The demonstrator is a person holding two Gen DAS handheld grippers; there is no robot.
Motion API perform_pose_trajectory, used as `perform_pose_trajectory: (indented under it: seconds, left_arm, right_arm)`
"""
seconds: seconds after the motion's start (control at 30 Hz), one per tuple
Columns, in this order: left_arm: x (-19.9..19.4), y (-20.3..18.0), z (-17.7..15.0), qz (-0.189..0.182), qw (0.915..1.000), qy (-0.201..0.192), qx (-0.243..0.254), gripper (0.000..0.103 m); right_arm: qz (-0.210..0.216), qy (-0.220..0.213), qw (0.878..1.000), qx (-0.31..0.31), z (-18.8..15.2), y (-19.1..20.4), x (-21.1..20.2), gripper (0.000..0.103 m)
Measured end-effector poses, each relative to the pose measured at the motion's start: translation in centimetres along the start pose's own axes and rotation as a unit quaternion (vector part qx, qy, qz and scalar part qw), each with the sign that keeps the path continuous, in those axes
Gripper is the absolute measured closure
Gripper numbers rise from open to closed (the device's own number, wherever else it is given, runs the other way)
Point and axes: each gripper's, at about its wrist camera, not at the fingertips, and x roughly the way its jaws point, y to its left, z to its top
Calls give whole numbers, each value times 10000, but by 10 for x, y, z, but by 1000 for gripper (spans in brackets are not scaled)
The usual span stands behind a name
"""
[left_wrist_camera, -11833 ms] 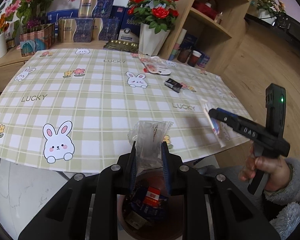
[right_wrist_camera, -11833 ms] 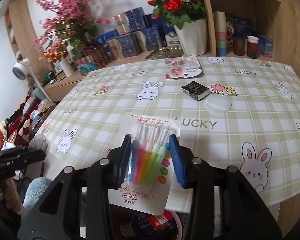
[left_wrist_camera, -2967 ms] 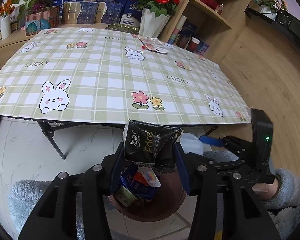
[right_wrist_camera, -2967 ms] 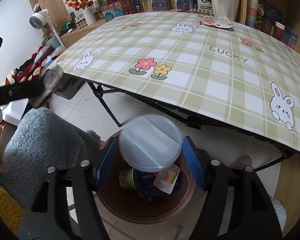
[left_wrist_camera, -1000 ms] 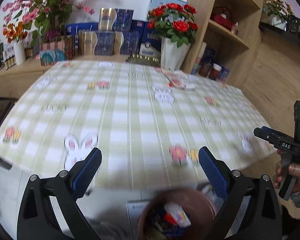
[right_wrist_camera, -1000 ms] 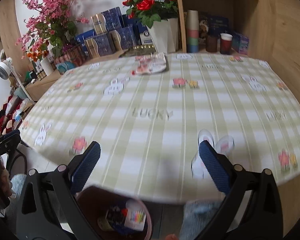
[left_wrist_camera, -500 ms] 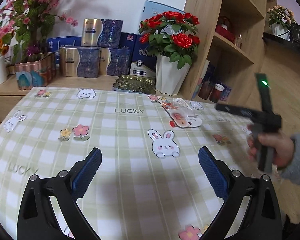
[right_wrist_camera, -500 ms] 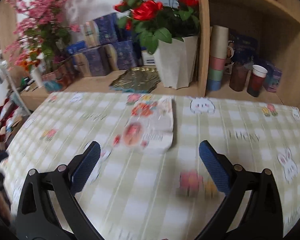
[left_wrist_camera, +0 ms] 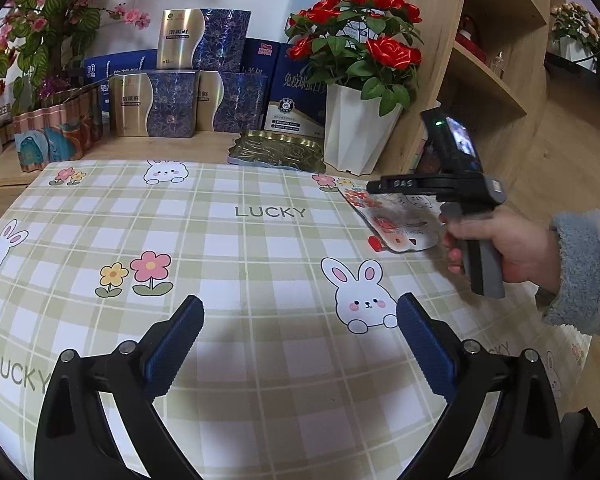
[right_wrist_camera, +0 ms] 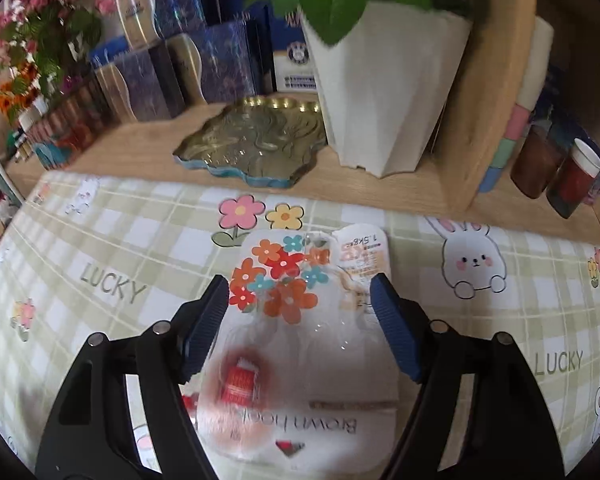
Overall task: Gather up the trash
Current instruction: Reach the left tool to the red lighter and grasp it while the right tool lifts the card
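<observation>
A flat clear plastic package (right_wrist_camera: 300,320) printed with orange and red flowers lies on the checked tablecloth (right_wrist_camera: 100,248) near the table's far edge. My right gripper (right_wrist_camera: 300,300) is over it, tilted downward, its jaws closing with the package between them; the blue pads stand at the package's two sides. In the left wrist view the same package (left_wrist_camera: 400,224) lies under the right gripper (left_wrist_camera: 374,188), which a hand (left_wrist_camera: 512,248) in a fuzzy blue sleeve holds. My left gripper (left_wrist_camera: 300,344) hangs open over the tablecloth (left_wrist_camera: 228,248) with nothing between its fingers.
Behind the table runs a wooden ledge with a gold embossed tray (right_wrist_camera: 256,140), a white pot of red roses (left_wrist_camera: 356,132), stacked blue and gold boxes (left_wrist_camera: 156,108) and pink flowers (left_wrist_camera: 40,40). Cups (right_wrist_camera: 576,180) stand on a shelf at the right.
My right gripper has moved forward and down over the flowered package, and its jaws have narrowed around it. The left gripper has crept forward over the table, still open.
</observation>
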Motion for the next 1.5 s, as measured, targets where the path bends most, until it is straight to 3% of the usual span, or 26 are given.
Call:
perform_pose_trajectory:
  seconds: [0.13, 0.33, 0.47, 0.6, 0.73, 0.9, 1.03, 1.2, 1.37, 1.5]
  left_arm:
    - [5, -1, 1, -29, 10000, 44, 3, 9]
    - [18, -12, 6, -154, 9993, 248, 226, 12]
    - [39, -19, 10, -619, 9957, 694, 3, 12]
    - [69, -48, 21, -906, 9891, 1004, 583, 14]
    - [115, -66, 44, -1264, 9785, 1281, 1006, 25]
    - [165, -81, 67, -1232, 9714, 1394, 1475, 26]
    - [188, -102, 74, -1131, 9618, 1469, 2014, 36]
    - [202, -120, 70, -1047, 9507, 1563, 2464, 38]
    - [210, -120, 71, -1072, 9568, 1623, 2162, 38]
    - [219, -128, 64, -698, 9525, 1687, 2438, 44]
  right_arm:
    - [-115, 292, 9995, 94, -6, 0, 11, 42]
    - [113, -219, 9995, 190, -18, -13, -24, 45]
    - [216, -491, 9981, 296, -31, -41, -54, 45]
    - [248, -607, 9969, 445, -55, -75, -80, 45]
    - [216, -587, 9957, 683, -85, -108, -94, 45]
    - [445, -742, 9864, 1399, -111, -148, -123, 45]
    - [453, -1024, 9810, 1585, -126, -166, -148, 45]
    - [507, -1198, 9756, 1770, -137, -183, -167, 45]
    - [585, -1359, 9712, 1867, -144, -192, -180, 45]
    - [693, -1407, 9697, 1873, -147, -191, -185, 45]
